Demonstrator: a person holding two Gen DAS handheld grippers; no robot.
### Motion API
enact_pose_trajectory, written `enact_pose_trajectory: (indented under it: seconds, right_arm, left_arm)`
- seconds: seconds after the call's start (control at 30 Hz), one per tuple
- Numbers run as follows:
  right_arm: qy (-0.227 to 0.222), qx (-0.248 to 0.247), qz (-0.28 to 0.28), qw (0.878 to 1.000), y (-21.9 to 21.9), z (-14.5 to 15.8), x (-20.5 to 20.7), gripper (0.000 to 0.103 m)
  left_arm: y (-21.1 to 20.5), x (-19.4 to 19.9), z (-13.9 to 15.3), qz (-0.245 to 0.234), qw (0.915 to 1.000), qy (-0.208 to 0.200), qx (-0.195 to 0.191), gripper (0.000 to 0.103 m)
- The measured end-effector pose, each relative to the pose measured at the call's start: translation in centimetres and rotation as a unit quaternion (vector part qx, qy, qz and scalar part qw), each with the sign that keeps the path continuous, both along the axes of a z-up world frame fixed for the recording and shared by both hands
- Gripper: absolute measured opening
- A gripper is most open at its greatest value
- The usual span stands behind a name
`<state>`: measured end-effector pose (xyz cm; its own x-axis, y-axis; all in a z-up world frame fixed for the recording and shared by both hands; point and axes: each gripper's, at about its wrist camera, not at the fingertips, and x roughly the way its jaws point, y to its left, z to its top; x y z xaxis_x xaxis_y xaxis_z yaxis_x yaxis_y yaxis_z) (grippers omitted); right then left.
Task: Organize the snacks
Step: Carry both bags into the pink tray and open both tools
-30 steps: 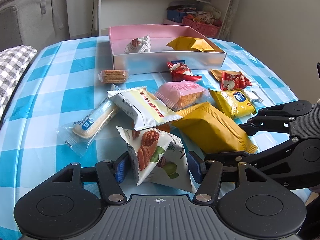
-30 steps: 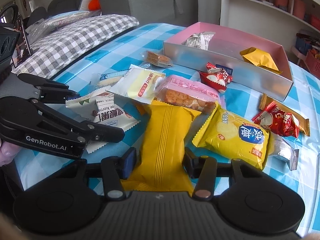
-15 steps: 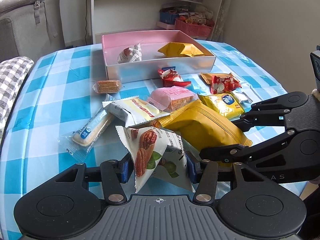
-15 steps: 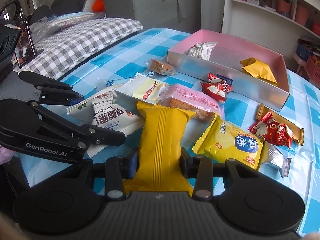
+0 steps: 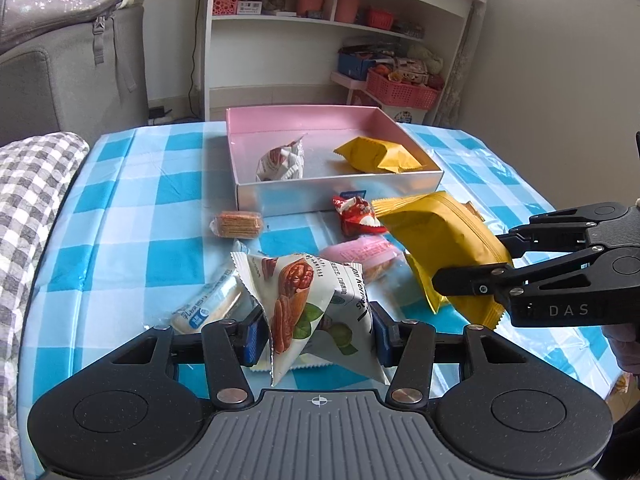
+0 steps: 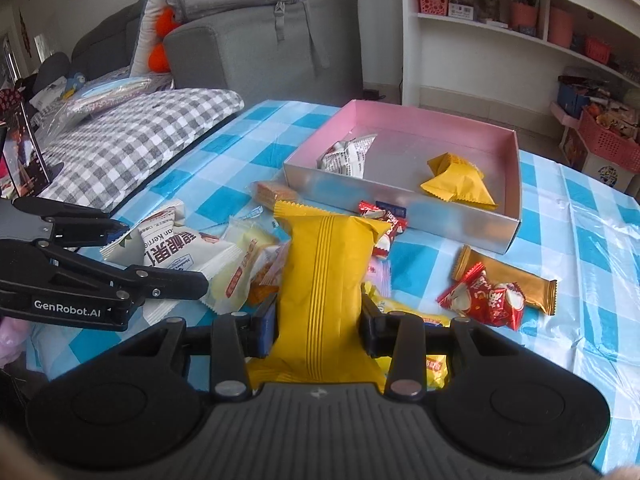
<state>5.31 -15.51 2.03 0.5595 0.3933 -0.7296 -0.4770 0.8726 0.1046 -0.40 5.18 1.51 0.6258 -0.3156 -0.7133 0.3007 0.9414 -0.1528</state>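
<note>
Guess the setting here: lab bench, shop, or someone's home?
Most likely a home living room: a grey sofa with a checked cushion beside the table, a white shelf unit of household clutter, and a blue-checked tablecloth on the table.

two grippers (image 5: 316, 334) (image 6: 318, 322), one pink box (image 5: 340, 194), two snacks inside.

tablecloth (image 5: 132, 216): we're looking at blue and white checks
box (image 5: 340, 196): we're seeing pink inside, silvery white outside
nut packet (image 5: 316, 304): white, showing brown walnuts and green leaves
big pouch (image 6: 324, 280): plain yellow with ribbed lines down the middle
small candy bags (image 6: 484, 300): we're getting red with white bits
long bar (image 6: 532, 288): golden orange
cushion (image 6: 132, 148): grey and white gingham
basket (image 5: 402, 90): coral pink
</note>
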Motion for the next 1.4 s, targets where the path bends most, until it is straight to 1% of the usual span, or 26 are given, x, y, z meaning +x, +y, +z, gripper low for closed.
enact_pose_trajectory:
  seconds: [0.13, 0.33, 0.6, 0.9, 1.03, 1.1, 1.23, 1.4]
  right_arm:
    - [-0.009, 0.001, -0.024, 1.0, -0.6, 0.8, 1.0, 0.037]
    - [-0.017, 0.006, -0.043, 0.999, -0.8, 1.7, 2.5, 0.037]
    - [-0.026, 0.012, -0.08, 0.996, -1.3, 2.5, 5.1, 0.037]
    - [-0.037, 0.039, -0.13, 0.99, -1.5, 3.0, 8.1, 0.037]
    - [-0.029, 0.053, -0.146, 0.987, -1.5, 2.5, 9.4, 0.037]
    - [-0.021, 0.063, -0.154, 0.986, -1.5, 2.2, 10.1, 0.037]
    - [-0.012, 0.076, -0.164, 0.983, -1.1, 1.5, 11.3, 0.037]
    - [-0.003, 0.082, -0.168, 0.982, -0.9, 0.6, 12.3, 0.037]
  left_arm:
    - [-0.1, 0.9, 0.9, 0.011, 0.9999, -0.01, -0.005, 0.049]
    - [-0.7, 2.4, 1.7, 0.023, 0.9996, -0.017, -0.007, 0.049]
    - [-1.4, 5.0, 2.2, 0.05, 0.9985, -0.015, -0.018, 0.049]
    - [-2.1, 9.0, 1.8, 0.102, 0.9934, -0.009, -0.051, 0.049]
    - [-2.6, 10.6, 1.9, 0.127, 0.9901, -0.011, -0.059, 0.049]
    - [-2.7, 11.6, 2.1, 0.13, 0.9896, -0.006, -0.062, 0.049]
    - [-2.7, 14.5, 2.3, 0.133, 0.9902, -0.018, -0.037, 0.049]
    - [-2.0, 17.6, 1.5, 0.142, 0.9894, -0.012, -0.027, 0.049]
